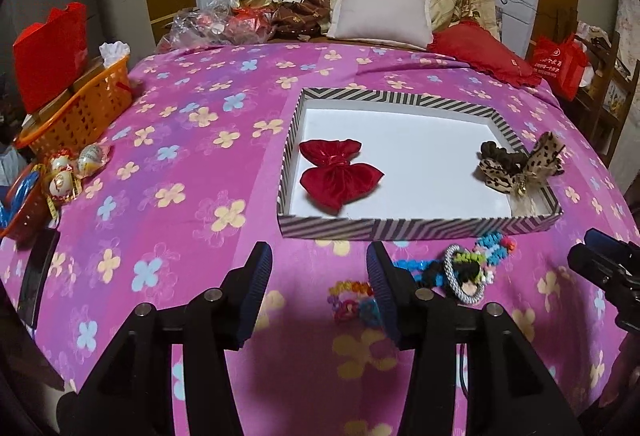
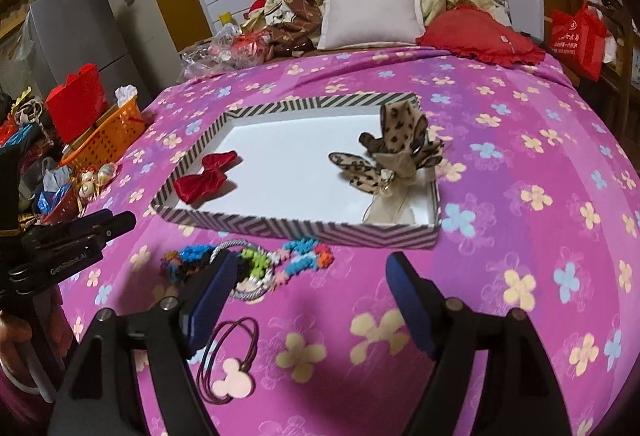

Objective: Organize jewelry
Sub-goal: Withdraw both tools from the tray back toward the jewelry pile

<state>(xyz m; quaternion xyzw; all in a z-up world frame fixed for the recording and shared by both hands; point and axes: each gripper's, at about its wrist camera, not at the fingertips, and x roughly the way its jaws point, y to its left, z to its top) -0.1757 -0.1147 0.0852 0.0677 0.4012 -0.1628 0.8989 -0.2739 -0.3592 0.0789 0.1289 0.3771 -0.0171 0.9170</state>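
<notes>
A striped shallow box [image 1: 400, 228] [image 2: 300, 228] lies on the pink flowered bedspread. Inside it, a red velvet bow [image 1: 340, 175] [image 2: 204, 175] rests at the left and a leopard-print bow [image 1: 520, 167] [image 2: 396, 151] at the right wall. In front of the box lies a heap of colourful hair ties [image 1: 464, 268] [image 2: 260, 264]. A dark elastic with a pale mouse-head charm [image 2: 234, 380] lies nearer. My left gripper [image 1: 320, 260] hovers open and empty before the box's front left. My right gripper [image 2: 312, 268] is open and empty, with its left finger over the heap.
An orange basket [image 1: 80, 115] [image 2: 108, 139] and wrapped egg-shaped sweets [image 1: 68, 171] sit at the bed's left edge. A dark flat device [image 1: 36, 276] lies near them. A white pillow [image 1: 380, 11] and a red cushion [image 1: 480, 51] are at the head.
</notes>
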